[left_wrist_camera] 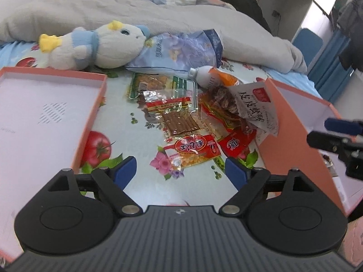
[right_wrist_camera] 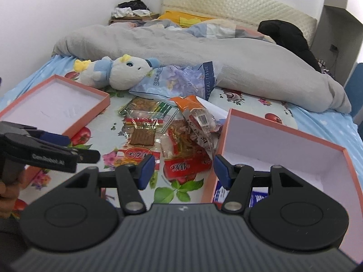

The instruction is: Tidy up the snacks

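Note:
A pile of snack packets lies on the flowered bedsheet between two orange boxes. It includes a red peanut packet (left_wrist_camera: 192, 149), a clear packet of brown sticks (left_wrist_camera: 179, 122), a green packet (left_wrist_camera: 158, 86) and a white printed packet (left_wrist_camera: 256, 106). My left gripper (left_wrist_camera: 180, 170) hangs open just short of the peanut packet, nothing between its fingers. My right gripper (right_wrist_camera: 185, 168) is also open, above a red packet (right_wrist_camera: 186, 165) beside the deep box (right_wrist_camera: 272, 136). A blue-and-white packet (right_wrist_camera: 258, 198) lies inside that box.
A shallow orange lid (left_wrist_camera: 103, 90) sits at the left. Behind the pile are a plush toy (left_wrist_camera: 97, 45), a blue tissue pack (left_wrist_camera: 181, 52) and a white bottle (left_wrist_camera: 204, 74). A grey duvet (left_wrist_camera: 136, 13) covers the far bed. A person's hand (right_wrist_camera: 9, 190) holds the left gripper.

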Available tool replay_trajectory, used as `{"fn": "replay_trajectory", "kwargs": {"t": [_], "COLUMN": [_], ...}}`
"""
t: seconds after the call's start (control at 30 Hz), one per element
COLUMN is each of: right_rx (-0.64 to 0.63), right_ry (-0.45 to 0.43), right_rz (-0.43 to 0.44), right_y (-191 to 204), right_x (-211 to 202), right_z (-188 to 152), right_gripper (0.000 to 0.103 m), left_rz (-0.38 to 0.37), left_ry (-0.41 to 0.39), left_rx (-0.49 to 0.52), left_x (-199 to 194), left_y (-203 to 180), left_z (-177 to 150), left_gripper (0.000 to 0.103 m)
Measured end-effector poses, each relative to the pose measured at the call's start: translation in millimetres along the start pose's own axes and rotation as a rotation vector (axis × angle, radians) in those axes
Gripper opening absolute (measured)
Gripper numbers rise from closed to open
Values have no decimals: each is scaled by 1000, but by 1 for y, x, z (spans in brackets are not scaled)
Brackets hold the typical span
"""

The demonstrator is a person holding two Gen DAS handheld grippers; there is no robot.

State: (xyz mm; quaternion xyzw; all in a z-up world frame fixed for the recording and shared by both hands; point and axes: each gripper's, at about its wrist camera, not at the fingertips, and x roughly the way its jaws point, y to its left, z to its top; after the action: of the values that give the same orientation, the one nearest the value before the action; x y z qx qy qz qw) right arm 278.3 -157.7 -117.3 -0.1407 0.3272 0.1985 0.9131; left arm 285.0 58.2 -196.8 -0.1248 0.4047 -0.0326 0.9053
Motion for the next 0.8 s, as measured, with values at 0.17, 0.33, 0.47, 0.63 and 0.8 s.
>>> {"fn": "replay_trajectory", "kwargs": {"t": [0.17,0.33,0.47,0.63,0.8], "right_rx": [-66,-77,-157,-238,-286], "right_ry": [12,30,25,39,59], "right_rz": [2,34,44,70,73], "right_y": [-13,-30,-30,-27,-25], "right_x": [28,54,71,96,117], "right_z": [14,31,42,51,54], "right_gripper": [60,60,60,59,58], "left_rz": [3,-7,12,22,26], "left_ry": [36,77,74,63,53], "left_rx": [-18,-61,-62,-28,30], "left_x": [33,63,83,105,124], "left_y": [1,4,3,0,-7], "left_z": [12,25,36,47,53], "left_gripper": [90,92,92,92,92]}}
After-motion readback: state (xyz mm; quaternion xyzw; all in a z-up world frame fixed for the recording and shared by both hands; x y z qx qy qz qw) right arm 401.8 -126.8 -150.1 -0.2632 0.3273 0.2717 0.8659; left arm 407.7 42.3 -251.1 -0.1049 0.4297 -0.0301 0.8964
